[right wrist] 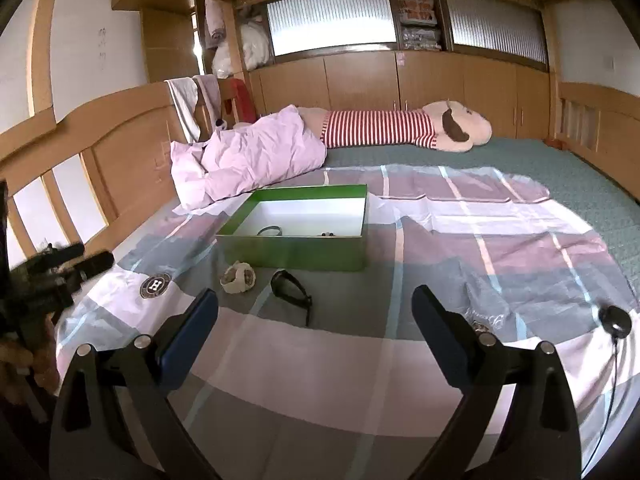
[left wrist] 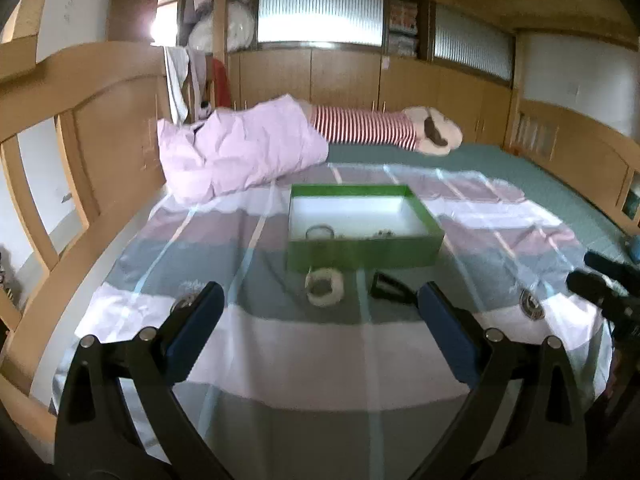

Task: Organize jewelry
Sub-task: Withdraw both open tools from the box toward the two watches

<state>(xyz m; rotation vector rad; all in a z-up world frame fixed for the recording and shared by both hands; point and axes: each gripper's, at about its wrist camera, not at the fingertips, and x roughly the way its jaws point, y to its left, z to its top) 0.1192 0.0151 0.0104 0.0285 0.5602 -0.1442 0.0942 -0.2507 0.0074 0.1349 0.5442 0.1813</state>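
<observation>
Jewelry lay partly inside the green box: a dark bangle and small pieces, possibly earrings. A pale bracelet lay just outside. Left tongs and right tongs stood wide apart, holding nothing. Soft, wrinkled bedsheet risked a slipped grasp.

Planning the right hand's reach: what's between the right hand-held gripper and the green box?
Right wrist view: black sunglasses lie between the right hand-held gripper and green box.
</observation>
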